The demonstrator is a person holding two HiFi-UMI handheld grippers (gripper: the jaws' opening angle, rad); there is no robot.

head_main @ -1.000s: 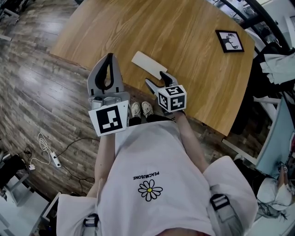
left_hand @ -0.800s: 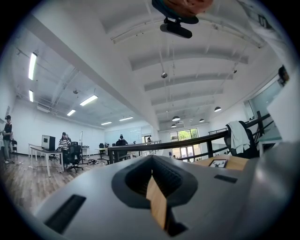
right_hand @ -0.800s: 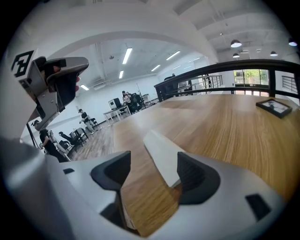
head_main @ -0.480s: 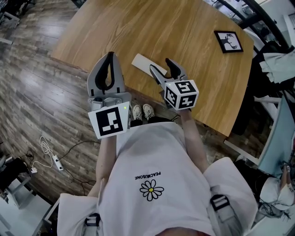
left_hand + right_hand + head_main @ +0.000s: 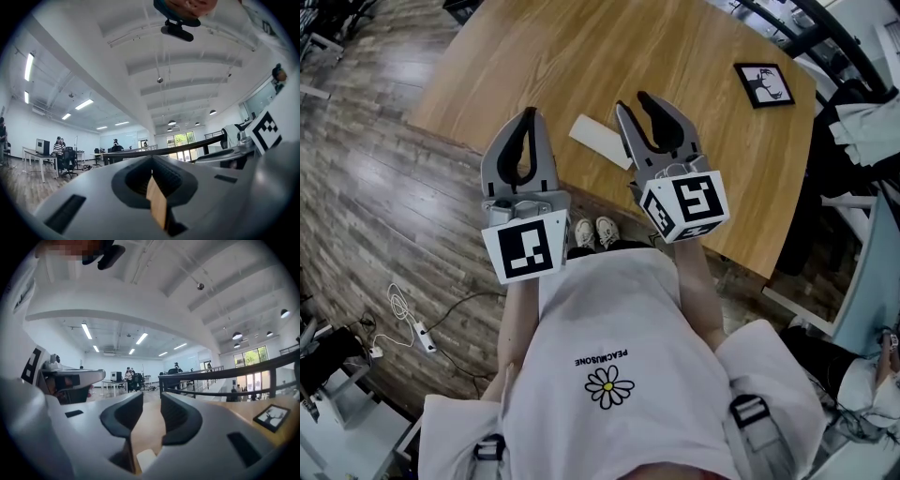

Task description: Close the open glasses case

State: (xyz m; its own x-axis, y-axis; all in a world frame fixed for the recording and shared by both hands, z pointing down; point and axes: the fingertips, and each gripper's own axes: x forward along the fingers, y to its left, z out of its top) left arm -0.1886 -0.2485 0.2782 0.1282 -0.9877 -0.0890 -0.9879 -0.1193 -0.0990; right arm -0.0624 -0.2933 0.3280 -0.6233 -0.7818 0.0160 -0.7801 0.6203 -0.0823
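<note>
Glasses case (image 5: 602, 141) is lying near the bench (image 5: 694, 66) edge; a bump might knock it off. Right gripper (image 5: 633, 101) jaws have just been closing, narrow and empty; left gripper (image 5: 523, 112) jaws are touching.

Right hand-held gripper (image 5: 151, 401): jaws have just been closing, narrow gap now, nothing between them. Wooden desk (image 5: 149, 425) shows through the gap, white case (image 5: 146, 459) at its near end. Framed picture (image 5: 272, 417) right.

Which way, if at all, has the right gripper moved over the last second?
Yes: judged against the table edge, the right gripper has risen and advanced to beside the white glasses case; its jaws have just been closing, on nothing.
</note>
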